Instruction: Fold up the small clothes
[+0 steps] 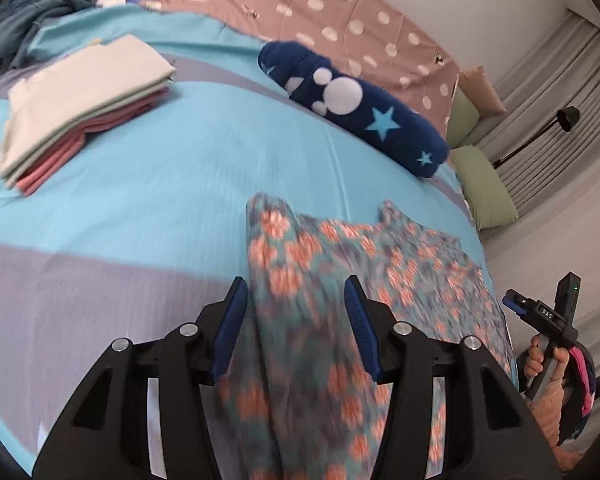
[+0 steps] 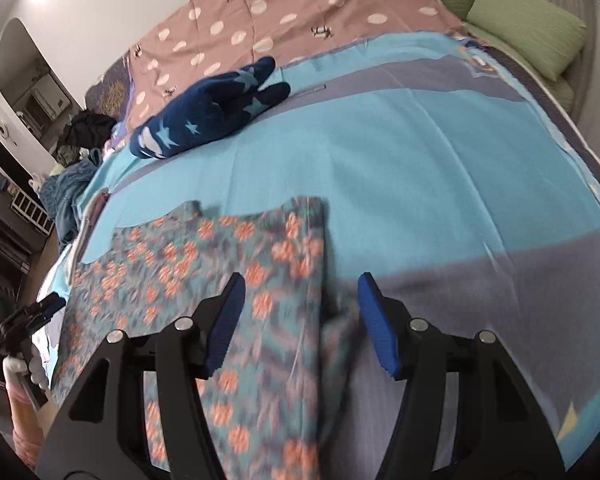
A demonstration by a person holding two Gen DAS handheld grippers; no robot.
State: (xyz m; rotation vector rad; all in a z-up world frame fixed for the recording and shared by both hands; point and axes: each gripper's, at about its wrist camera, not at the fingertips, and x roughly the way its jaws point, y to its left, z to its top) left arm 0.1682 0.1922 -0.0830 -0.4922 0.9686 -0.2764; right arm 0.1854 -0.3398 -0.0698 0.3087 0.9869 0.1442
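Note:
A small teal garment with orange flowers (image 1: 340, 264) lies spread flat on the blue and grey bed cover (image 1: 180, 168). My left gripper (image 1: 296, 296) is open, its jaws standing over the garment's left edge. In the right wrist view the same garment (image 2: 204, 264) lies at the lower left, and my right gripper (image 2: 300, 296) is open over its right edge. The right gripper also shows at the far right of the left wrist view (image 1: 540, 312), held in a hand. A stack of folded clothes (image 1: 80, 108), cream over pink, sits at the left.
A rolled navy garment with stars and white dots (image 1: 356, 104) (image 2: 212, 108) lies further back. A brown dotted sheet (image 1: 320, 12) covers the far side. Green pillows (image 2: 528, 28) are at the bed's head. A dark blue clothes heap (image 1: 40, 12) lies at the far left.

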